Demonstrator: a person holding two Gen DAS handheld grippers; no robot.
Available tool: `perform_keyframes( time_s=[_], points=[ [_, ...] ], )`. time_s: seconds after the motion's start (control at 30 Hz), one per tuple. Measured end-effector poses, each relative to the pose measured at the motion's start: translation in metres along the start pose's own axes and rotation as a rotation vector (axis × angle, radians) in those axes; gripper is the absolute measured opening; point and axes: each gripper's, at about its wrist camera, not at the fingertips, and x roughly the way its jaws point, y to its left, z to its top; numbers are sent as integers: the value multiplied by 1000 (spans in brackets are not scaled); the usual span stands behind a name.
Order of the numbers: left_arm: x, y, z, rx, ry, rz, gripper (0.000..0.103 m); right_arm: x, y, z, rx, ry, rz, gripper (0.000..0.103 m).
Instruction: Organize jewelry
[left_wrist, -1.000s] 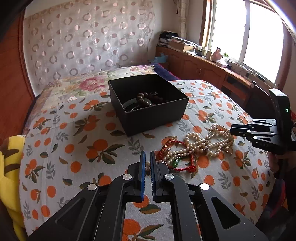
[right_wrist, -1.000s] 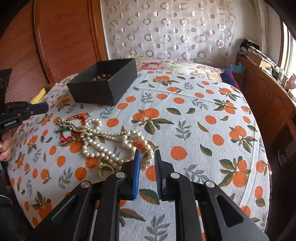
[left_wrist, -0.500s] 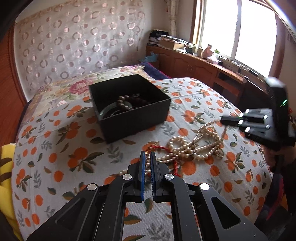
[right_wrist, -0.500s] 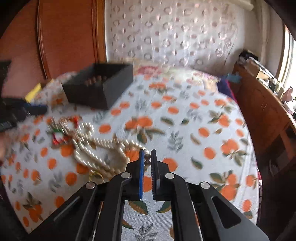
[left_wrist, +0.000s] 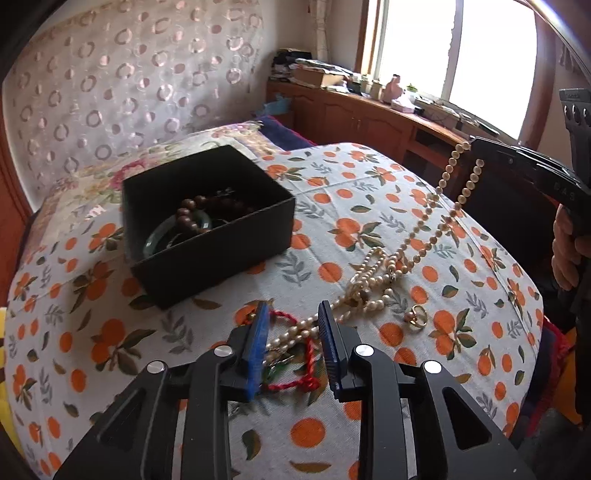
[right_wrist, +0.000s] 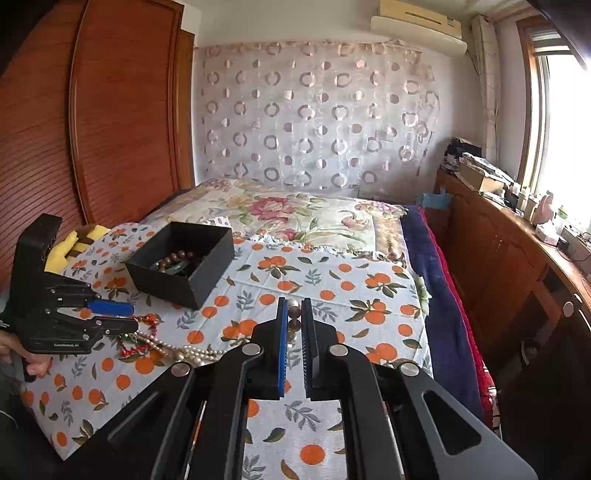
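Left wrist view, change: the left gripper (left_wrist: 291, 341), clenched a second ago, is opening its jaws over the red cord bracelet (left_wrist: 306, 354) and the low end of the pearl necklace (left_wrist: 373, 280); strands lie between the blue pads, but nothing is pinched yet.
Left wrist view, necklace: a second ago it lay in a heap on the cloth; now two strands run taut up to the right gripper (left_wrist: 476, 146), while the rest stays tangled with the bracelet.
Left wrist view, meaning: the pile looks snagged, so the left gripper is probably going for the red cord to hold it back while the pearls are pulled free.
Left wrist view, other jewelry: a gold ring (left_wrist: 415, 319) sits just beside the tangle; the black box (left_wrist: 221, 240) already holds a string of brown beads (left_wrist: 199, 214) and a green bangle (left_wrist: 173, 232).
Right wrist view, change: the right gripper (right_wrist: 294, 328) has closed on a few pearls and risen clear of the bed; beads show between its pads.
Right wrist view, surface: an orange-print cloth (right_wrist: 332, 288) covers the bed, with a floral quilt (right_wrist: 288, 210) behind it.
Right wrist view, room: wooden wardrobe (right_wrist: 110, 110) to the left, circle-patterned curtain (right_wrist: 314, 110) behind, cluttered cabinet (right_wrist: 517, 258) under the window.
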Motion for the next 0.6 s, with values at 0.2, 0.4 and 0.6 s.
perform_keyframes(
  time_s=[0.2, 0.4, 0.6],
  points=[
    [24, -9, 4, 54, 56, 7, 25, 10, 2, -6, 7, 26, 17, 8],
    [38, -15, 6, 116, 94, 24, 25, 15, 7, -12, 7, 39, 31, 8],
    [45, -25, 12, 167, 113, 19, 25, 21, 9, -16, 12, 49, 42, 8]
  ],
)
